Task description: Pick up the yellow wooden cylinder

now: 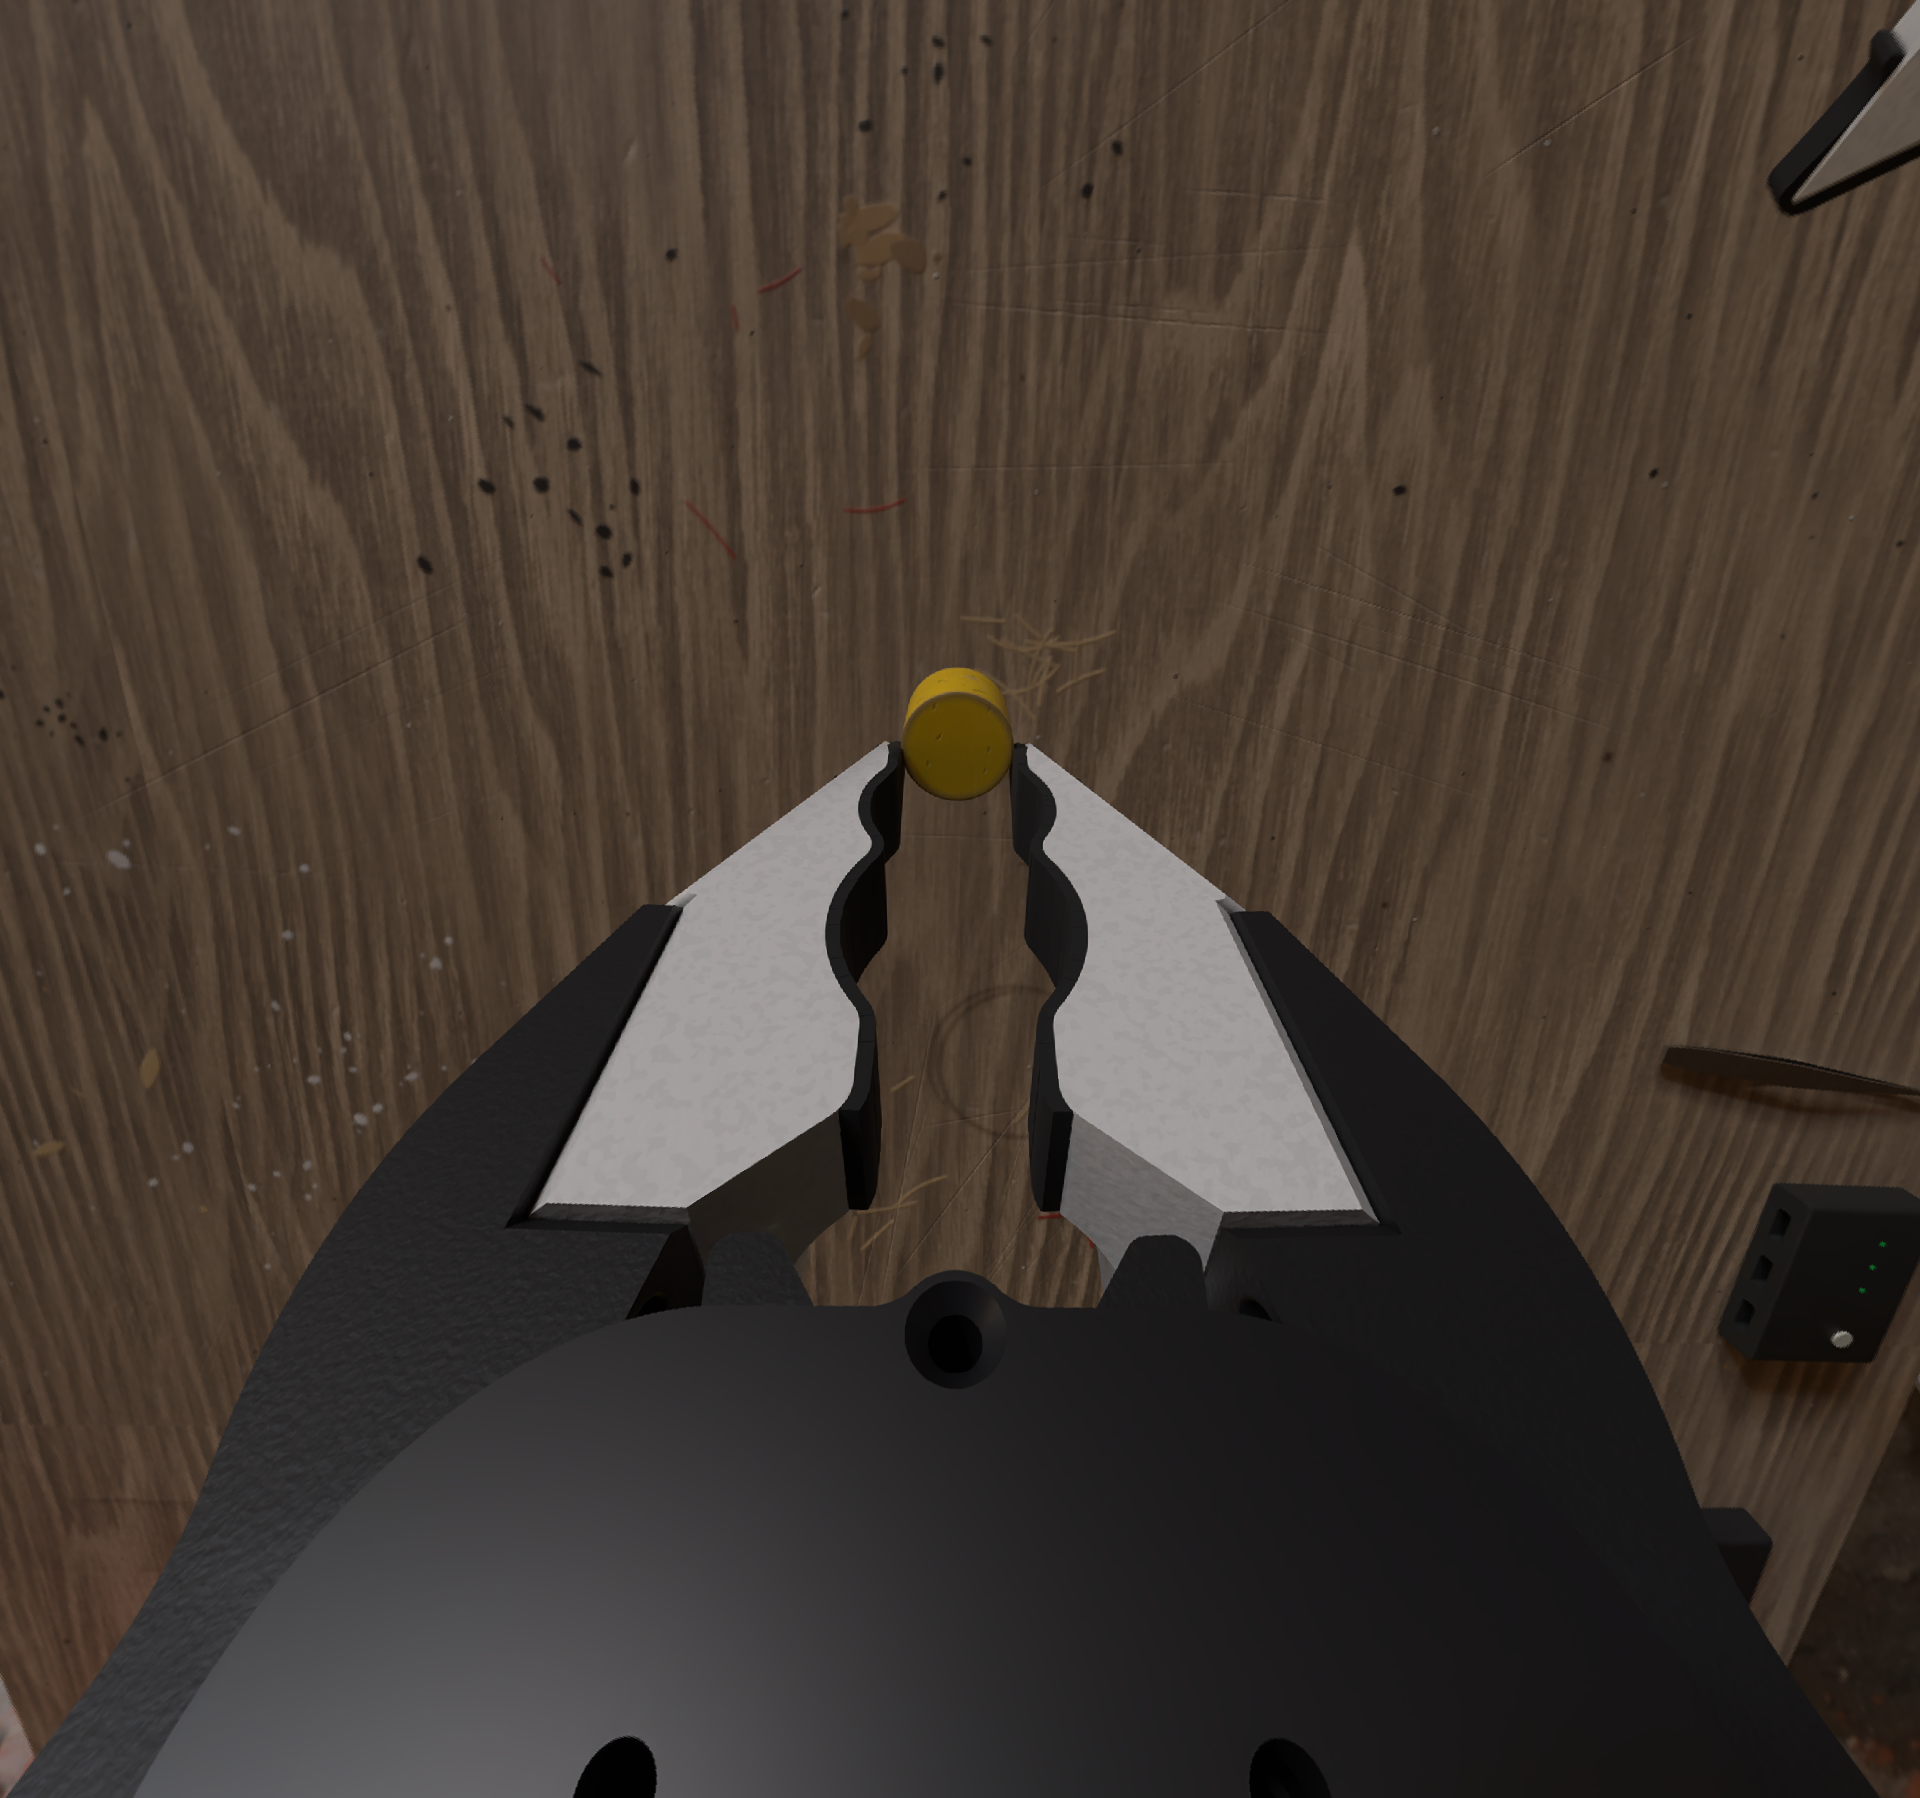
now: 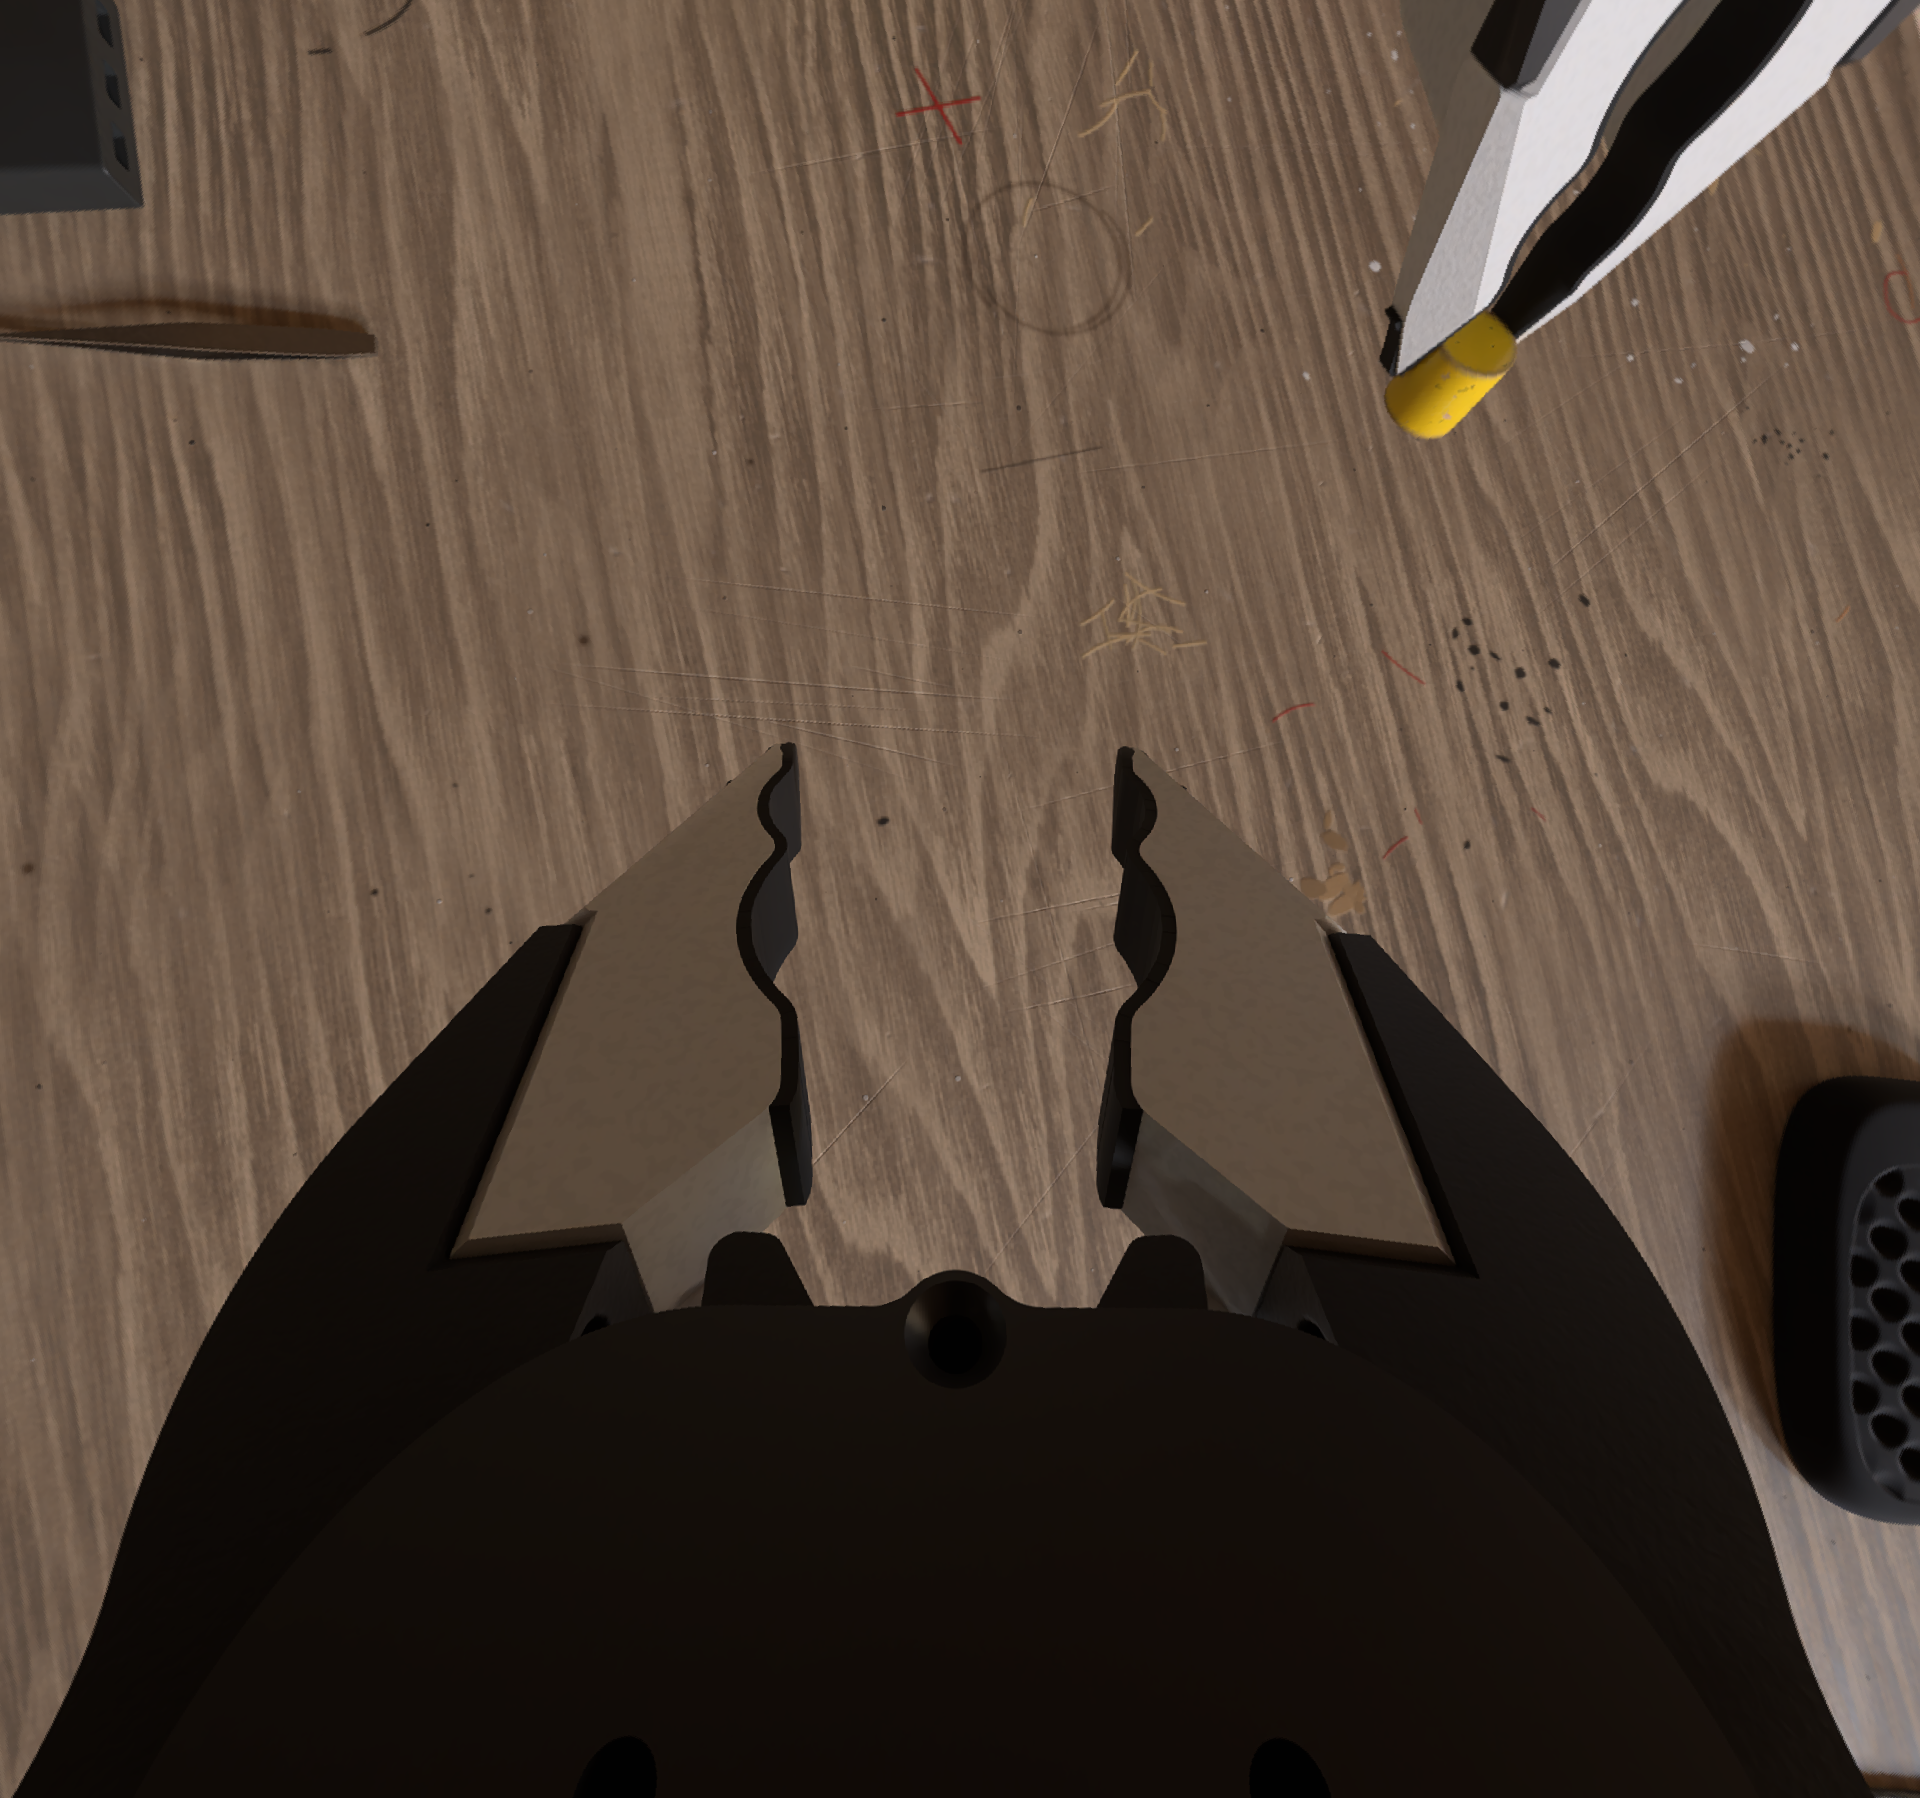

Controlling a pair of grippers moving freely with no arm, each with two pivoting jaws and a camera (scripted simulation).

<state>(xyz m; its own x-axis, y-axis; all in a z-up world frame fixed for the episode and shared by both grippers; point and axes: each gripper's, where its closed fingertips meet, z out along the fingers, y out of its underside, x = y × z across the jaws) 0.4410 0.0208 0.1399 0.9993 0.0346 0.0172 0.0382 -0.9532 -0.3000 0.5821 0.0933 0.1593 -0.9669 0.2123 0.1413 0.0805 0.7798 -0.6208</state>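
Two tools: left tool (image 1: 957, 747) pinches yellow cylinder (image 1: 957, 732); right tool (image 2: 956, 751) gapes empty

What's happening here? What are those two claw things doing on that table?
The left gripper has its two fingertips closed on a small yellow wooden cylinder, pinching it at the very tips above the brown wooden table. Whether it has left the tabletop is hard to tell. The right gripper hangs open over bare wood, holding nothing. A black box with ports and a thin serrated metal blade lie off to the side, untouched.
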